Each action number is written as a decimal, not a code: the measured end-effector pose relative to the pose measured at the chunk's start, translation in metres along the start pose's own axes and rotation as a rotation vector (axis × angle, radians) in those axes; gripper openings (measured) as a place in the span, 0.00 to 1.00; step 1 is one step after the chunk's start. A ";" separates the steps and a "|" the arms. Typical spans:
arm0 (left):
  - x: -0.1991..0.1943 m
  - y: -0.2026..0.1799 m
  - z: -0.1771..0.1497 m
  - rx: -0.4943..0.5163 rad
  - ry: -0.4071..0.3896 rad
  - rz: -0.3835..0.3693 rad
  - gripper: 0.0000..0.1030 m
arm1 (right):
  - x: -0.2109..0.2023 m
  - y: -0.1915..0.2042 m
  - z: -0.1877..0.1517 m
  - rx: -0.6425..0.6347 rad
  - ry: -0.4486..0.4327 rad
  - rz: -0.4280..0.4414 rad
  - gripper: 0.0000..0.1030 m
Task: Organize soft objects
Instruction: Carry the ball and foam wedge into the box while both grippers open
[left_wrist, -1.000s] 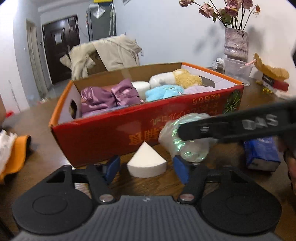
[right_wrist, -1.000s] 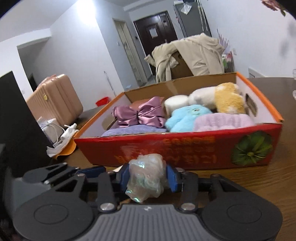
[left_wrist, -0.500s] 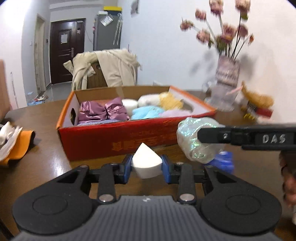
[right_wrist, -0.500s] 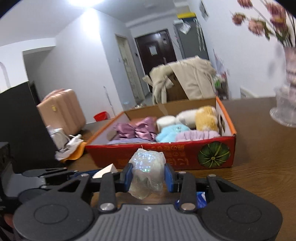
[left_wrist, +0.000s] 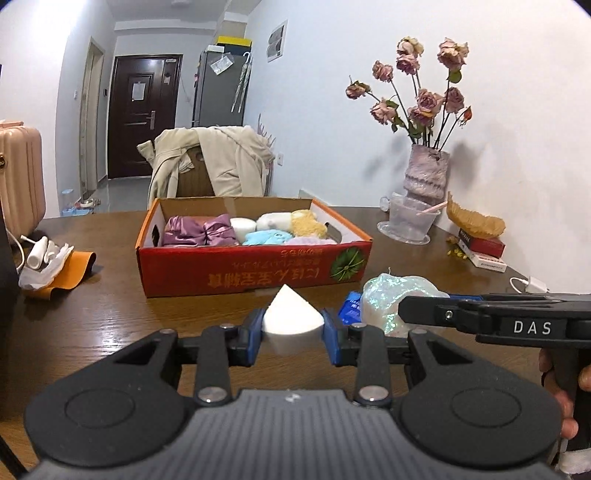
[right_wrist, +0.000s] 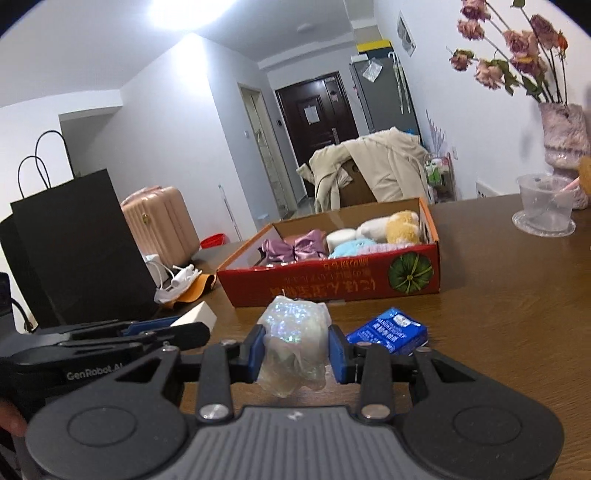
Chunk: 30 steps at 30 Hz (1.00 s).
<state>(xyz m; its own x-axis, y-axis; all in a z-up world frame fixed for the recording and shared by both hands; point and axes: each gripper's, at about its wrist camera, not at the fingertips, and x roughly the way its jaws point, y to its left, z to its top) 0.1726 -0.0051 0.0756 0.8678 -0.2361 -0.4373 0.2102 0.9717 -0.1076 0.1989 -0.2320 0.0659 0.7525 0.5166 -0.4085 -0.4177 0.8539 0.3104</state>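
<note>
My left gripper (left_wrist: 293, 330) is shut on a white wedge-shaped sponge (left_wrist: 291, 317), held above the brown table (left_wrist: 92, 317). My right gripper (right_wrist: 295, 349) is shut on a crumpled iridescent bag (right_wrist: 293, 339); the same bag (left_wrist: 384, 302) shows at the right of the left wrist view. The red cardboard box (left_wrist: 255, 271) stands further back on the table, holding a purple satin bow (left_wrist: 199, 230), a blue plush (left_wrist: 264, 236), a yellow plush (left_wrist: 306, 223) and white soft pieces. In the right wrist view the left gripper (right_wrist: 177, 326) sits at lower left with the sponge (right_wrist: 197, 314).
A blue tissue pack (right_wrist: 388, 330) lies on the table before the box. A vase of dried roses (left_wrist: 426, 177) and a clear cup (left_wrist: 408, 221) stand at back right, books (left_wrist: 484, 251) beside them. An orange and white cloth (left_wrist: 55, 266) lies left; a black paper bag (right_wrist: 74, 243) stands left.
Both grippers pulled back and up from the box. The left gripper closed on the white sponge and lifted it off the table. The right gripper kept its hold on the iridescent bag.
</note>
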 end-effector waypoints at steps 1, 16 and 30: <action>0.001 0.000 0.001 -0.002 -0.002 0.000 0.33 | 0.000 -0.001 0.002 0.001 -0.001 -0.002 0.34; 0.115 0.063 0.081 -0.020 -0.034 0.050 0.33 | 0.126 -0.032 0.099 -0.036 -0.029 0.028 0.34; 0.213 0.096 0.077 -0.037 0.108 0.000 0.44 | 0.248 -0.056 0.093 0.013 0.213 -0.012 0.46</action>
<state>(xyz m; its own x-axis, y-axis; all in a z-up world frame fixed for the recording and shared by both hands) 0.4125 0.0384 0.0405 0.8141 -0.2364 -0.5304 0.1916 0.9716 -0.1390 0.4563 -0.1578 0.0272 0.6321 0.5093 -0.5840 -0.4019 0.8598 0.3149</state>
